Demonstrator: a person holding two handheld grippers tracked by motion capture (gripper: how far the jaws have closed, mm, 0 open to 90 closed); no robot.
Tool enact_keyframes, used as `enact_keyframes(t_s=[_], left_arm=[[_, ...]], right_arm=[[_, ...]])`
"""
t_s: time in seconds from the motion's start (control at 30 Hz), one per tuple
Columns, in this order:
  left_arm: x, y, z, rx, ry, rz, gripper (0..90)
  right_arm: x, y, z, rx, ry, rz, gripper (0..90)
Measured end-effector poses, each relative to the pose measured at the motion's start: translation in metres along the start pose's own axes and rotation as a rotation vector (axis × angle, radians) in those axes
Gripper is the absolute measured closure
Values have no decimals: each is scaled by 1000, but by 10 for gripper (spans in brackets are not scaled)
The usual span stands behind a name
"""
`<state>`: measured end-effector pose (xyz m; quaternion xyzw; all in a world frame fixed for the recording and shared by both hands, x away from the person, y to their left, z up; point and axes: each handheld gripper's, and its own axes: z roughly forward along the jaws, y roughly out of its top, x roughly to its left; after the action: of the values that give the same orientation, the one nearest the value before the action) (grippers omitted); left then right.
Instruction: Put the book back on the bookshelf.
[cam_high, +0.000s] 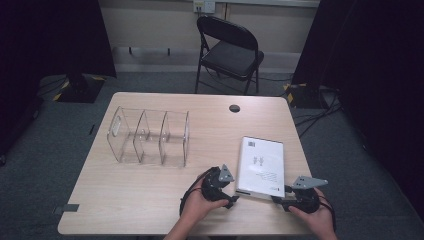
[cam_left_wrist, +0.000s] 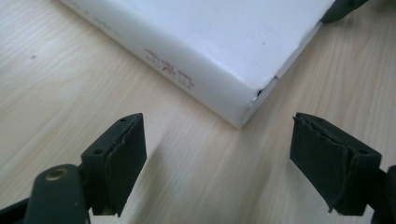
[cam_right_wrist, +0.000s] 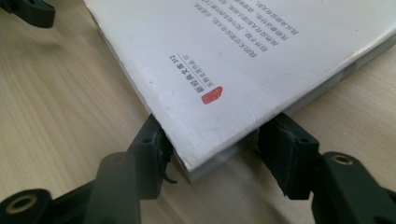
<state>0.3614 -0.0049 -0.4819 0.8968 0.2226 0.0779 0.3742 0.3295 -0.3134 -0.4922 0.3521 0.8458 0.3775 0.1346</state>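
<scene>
Light wood table (cam_high: 150, 195), grey carpet beyond. Right gripper (cam_right_wrist: 212, 154): jaws straddle the near right corner of the white book (cam_right_wrist: 243, 56); left pad touches the edge, right pad's contact unclear. Left gripper (cam_left_wrist: 217, 158): jaws apart, nothing between them, just short of the book's near left corner. Book lies flat at the table's near right. Clear acrylic organizer (cam_high: 150, 136) stands well to its left; folding chair (cam_high: 229, 50) beyond the far edge.

L gripper (cam_high: 231, 196) low near table edge, jaws apart, nothing between. R gripper (cam_high: 280, 194) level, jaws straddling a corner.
</scene>
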Motion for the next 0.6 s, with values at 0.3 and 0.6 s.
enact_keyframes(t_s=[0.3,0.6], left_arm=[[-5,12,9,29,1,54,188],[-12,17,12,-11,2,77,262]], right_arm=[[-1,1,-5,5,18,8,566],[-1,2,-8,-25,26,15,630]])
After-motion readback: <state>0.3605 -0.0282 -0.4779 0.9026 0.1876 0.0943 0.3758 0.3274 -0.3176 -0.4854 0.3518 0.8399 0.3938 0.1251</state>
